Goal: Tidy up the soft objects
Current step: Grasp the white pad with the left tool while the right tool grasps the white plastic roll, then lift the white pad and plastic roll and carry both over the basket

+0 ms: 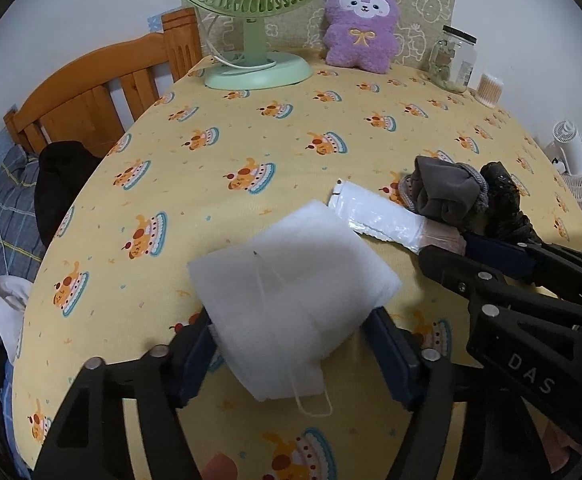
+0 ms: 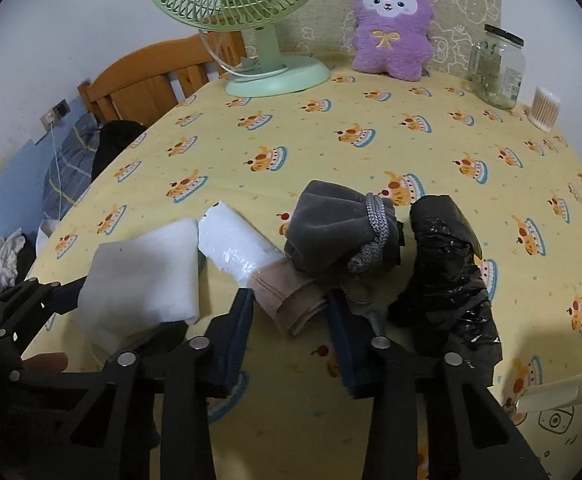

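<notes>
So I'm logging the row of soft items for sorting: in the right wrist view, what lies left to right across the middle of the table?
White foam sheet → clear plastic bag roll → beige stockings → grey drawstring pouch → black plastic bag.

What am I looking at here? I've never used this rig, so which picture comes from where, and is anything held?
There is no robot: a person holds a pair of black tongs in each hand, and a fisheye camera on each looks along its two fingers. One picture is from the left tongs, the other from the right tongs. On the yellow tablecloth lie a white padded sheet, a white plastic roll, a beige stocking, a grey pouch and a black plastic bag. The left tongs appear closed on the sheet and the right tongs on the stocking. A green fan and a purple plush stand at the back.
</notes>
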Motion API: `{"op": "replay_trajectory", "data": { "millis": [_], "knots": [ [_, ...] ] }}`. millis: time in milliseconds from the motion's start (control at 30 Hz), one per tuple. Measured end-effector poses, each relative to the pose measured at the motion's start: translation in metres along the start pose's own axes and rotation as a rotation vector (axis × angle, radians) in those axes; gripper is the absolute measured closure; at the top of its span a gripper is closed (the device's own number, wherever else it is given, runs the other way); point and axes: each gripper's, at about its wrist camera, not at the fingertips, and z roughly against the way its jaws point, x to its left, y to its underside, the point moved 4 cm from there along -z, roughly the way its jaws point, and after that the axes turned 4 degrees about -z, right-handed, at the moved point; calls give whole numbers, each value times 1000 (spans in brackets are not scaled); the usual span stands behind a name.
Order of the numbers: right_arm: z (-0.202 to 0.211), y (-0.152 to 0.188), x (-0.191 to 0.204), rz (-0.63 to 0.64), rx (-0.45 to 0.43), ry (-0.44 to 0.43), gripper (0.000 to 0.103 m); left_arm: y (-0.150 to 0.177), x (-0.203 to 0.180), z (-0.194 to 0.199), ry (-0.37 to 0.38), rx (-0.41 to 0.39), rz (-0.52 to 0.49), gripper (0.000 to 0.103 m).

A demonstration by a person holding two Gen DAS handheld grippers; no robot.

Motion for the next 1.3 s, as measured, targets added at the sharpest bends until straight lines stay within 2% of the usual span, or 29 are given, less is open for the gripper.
{"op": "replay_trajectory", "data": {
  "millis": [67, 167, 333, 533, 933, 1300],
  "knots": [
    [0, 0, 0, 6, 5, 2, 79, 0, -3, 1, -4, 1, -5, 38],
    [0, 1, 2, 23, 8, 9, 91, -2, 0, 2, -4, 4, 7, 46],
    [4, 4, 3, 27, -7, 18, 93, -4, 7, 5, 30, 8, 45, 59],
    [17, 1, 2, 22, -50, 20, 93, -4, 8, 14, 36, -2, 63, 65],
    [51, -3, 6, 9, -129, -6, 94, -11, 13, 44, -6, -68, 77, 66],
    [97, -7, 10, 5, -214, -11, 94, -14, -2, 69, -25, -119, 62, 66]
  ]
}}
